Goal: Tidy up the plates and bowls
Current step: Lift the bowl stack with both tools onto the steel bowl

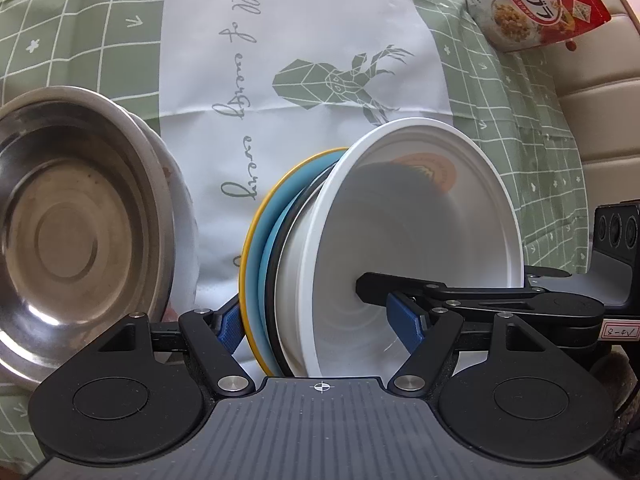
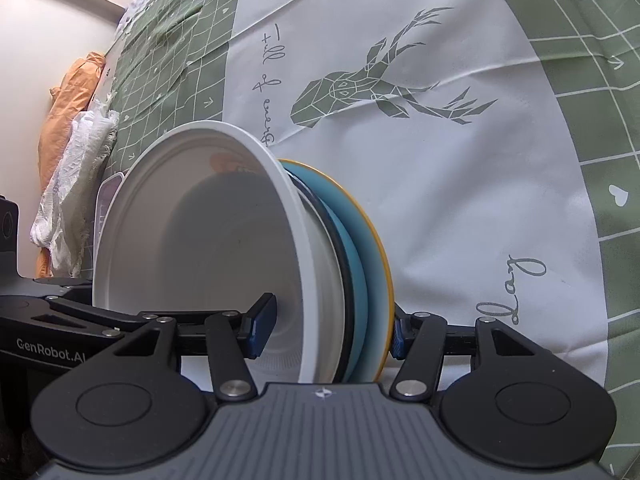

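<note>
A stack of dishes is held on edge above the tablecloth: a white bowl (image 1: 420, 220), a dark-rimmed white dish (image 1: 276, 280) and a blue plate with a yellow rim (image 1: 252, 264). My left gripper (image 1: 320, 324) is shut on the stack, one finger inside the bowl, one behind the blue plate. My right gripper (image 2: 332, 328) is shut on the same stack from the opposite side; the bowl (image 2: 200, 232) and the blue plate (image 2: 372, 260) show there. A steel bowl (image 1: 76, 224) nested in a white dish sits at the left.
A green and white tablecloth with a deer print (image 1: 340, 80) covers the table. A red cereal bag (image 1: 536, 0) lies at the far right. Orange and white cloths (image 2: 76, 152) and a clear container rim (image 2: 106, 196) lie near the wall.
</note>
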### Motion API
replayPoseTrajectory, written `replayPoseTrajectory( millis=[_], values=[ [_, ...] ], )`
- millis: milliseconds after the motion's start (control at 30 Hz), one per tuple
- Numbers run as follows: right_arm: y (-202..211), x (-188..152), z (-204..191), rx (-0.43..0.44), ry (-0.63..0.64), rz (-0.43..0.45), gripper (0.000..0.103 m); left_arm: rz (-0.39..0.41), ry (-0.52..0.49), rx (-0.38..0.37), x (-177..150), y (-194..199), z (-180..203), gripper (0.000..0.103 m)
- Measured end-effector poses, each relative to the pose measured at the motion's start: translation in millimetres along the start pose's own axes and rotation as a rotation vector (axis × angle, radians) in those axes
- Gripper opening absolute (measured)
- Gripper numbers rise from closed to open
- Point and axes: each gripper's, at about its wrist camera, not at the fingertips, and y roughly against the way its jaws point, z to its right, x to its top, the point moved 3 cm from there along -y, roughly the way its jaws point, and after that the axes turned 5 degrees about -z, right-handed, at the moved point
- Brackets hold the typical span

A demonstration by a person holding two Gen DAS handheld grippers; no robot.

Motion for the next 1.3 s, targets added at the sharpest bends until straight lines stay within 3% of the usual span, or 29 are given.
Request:
replayPoseTrajectory(
  millis=[233, 433, 567, 700, 900, 1067, 1200, 1300],
  values=[
    [24.4, 6.6, -24.8, -0.031, 0.037, -0.004, 0.056, 0.040, 0.006, -0.029, -4.7, 27.7, 4.9, 0.077],
    [42.3, 35.2, -104.2, -0.075, 0.224, -0.021, 0.057, 0.118, 0.102, -0.098, -13.0, 88.1, -25.5, 0.077],
    [21.7, 65.2, -158.3, -0.025, 0.303, -0.087, 0.059, 0.189, 0.167, -0.082, -19.0, 129.2, -65.9, 0.077],
    [-28.0, 76.6, -194.9, -0.032, 0.372, -0.139, 0.058, 0.201, 0.265, -0.064, -21.0, 131.5, -116.5, 0.077],
    [-88.3, 66.0, -195.3, -0.092, 0.376, -0.201, 0.060, 0.115, 0.361, -0.046, -30.3, 90.9, -168.0, 0.077],
    [-96.6, 69.0, -189.2, -0.087, 0.326, -0.193, 0.065, 0.172, 0.364, -0.097, -30.0, 98.0, -181.4, 0.074],
    [-94.6, 81.0, -186.1, -0.063, 0.258, -0.189, 0.065, 0.178, 0.355, -0.082, -23.2, 103.3, -185.4, 0.070],
    [-84.4, 81.2, -191.8, -0.070, 0.289, -0.149, 0.065, 0.187, 0.345, -0.064, -25.9, 110.1, -185.7, 0.065]
  ],
)
